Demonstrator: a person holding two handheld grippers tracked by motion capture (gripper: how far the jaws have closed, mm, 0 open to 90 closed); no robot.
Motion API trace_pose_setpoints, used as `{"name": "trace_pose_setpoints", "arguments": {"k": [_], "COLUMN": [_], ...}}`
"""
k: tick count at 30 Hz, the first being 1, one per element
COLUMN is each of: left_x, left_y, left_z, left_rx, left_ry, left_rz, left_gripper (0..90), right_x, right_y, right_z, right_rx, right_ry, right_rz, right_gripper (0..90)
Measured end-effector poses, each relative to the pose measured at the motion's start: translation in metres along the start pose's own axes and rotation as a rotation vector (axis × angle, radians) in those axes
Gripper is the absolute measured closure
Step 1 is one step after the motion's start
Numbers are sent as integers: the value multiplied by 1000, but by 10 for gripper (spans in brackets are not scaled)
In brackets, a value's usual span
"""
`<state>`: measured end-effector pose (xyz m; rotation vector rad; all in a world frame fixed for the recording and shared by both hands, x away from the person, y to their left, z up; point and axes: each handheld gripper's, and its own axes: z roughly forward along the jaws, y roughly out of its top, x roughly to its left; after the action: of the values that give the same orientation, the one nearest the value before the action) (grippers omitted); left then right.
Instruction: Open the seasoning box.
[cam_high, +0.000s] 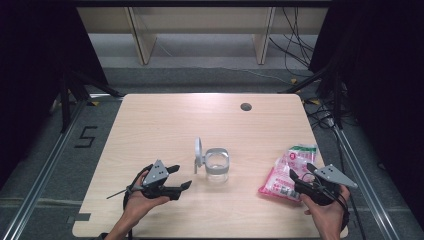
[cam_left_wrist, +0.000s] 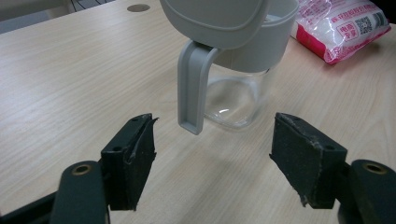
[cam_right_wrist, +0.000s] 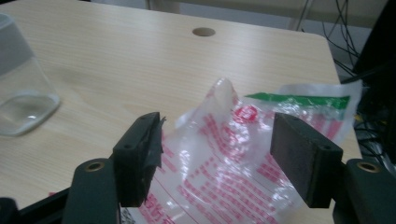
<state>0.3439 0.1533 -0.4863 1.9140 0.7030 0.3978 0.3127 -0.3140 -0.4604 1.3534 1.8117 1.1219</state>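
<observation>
While the bag (cam_high: 289, 171) nears the table's right edge (cam_high: 320, 165), its centre lies bare.

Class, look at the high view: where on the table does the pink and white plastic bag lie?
The plastic bag lies near the table's right edge, right of the glass jar, with the open right gripper at its near end.

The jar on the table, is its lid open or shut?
Open. The jar stands upright on the table, and its grey lid is flipped up on its hinge beside the rim, leaving the mouth uncovered.
</observation>
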Motion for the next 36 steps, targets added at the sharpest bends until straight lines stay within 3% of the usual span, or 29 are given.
{"name": "trace_pose_setpoints", "arguments": {"k": [1,4,5,7,9,10,11,14,15,17,18,19,20,21,25,26,30,33,34,36], "left_x": [2,1,0,0,0,0,1,1,1,1,2,1,1,2,3,5,5,5,4,4], "left_y": [1,1,0,0,0,0,1,1,1,1,2,1,1,2,1,1,1,1,1,1], "left_z": [0,0,0,1,2,1,1,1,1,0,0,1,1,0,0,0,0,0,0,0], "left_rx": [0,-1,2,2,-2,6,5,3,-3,-1,-2,-4,-4,-5,-6,-1,-2,4,8,9], "left_ry": [-3,-4,5,3,-7,-1,-4,-2,-6,-2,-4,-3,-3,-2,2,-1,-2,1,0,0], "left_rz": [26,20,-3,-1,-3,4,22,21,4,-3,11,-13,-13,-5,-17,14,12,12,12,13], "left_gripper": [299,299,298,298,298,298,298,298,298,299,299,298,299,299,299,298,299,298,298,298], "right_x": [-4,-8,-11,-12,-15,-13,-17,-22,-25,-24,-26,-31,-31,-29,-31,-31,-36,-37,-34,-35], "right_y": [-1,-3,-4,-5,-5,-6,-8,-9,-9,-11,-11,-12,-12,-12,-12,-12,-13,-12,-12,-13], "right_z": [1,0,1,1,2,1,3,5,6,8,9,11,11,10,13,13,15,15,15,16], "right_rx": [-12,8,-2,5,1,23,11,15,17,32,30,30,30,29,26,32,19,38,53,46], "right_ry": [-7,-9,-19,-35,-31,-38,-36,-27,-37,-49,-44,-24,-24,-32,-31,-34,-27,-13,-23,-23], "right_rz": [-17,-12,0,19,2,38,32,19,1,62,64,37,37,78,66,78,56,69,96,93], "right_gripper": [316,306,293,282,272,260,229,223,220,206,207,207,207,209,216,216,216,215,215,215]}}
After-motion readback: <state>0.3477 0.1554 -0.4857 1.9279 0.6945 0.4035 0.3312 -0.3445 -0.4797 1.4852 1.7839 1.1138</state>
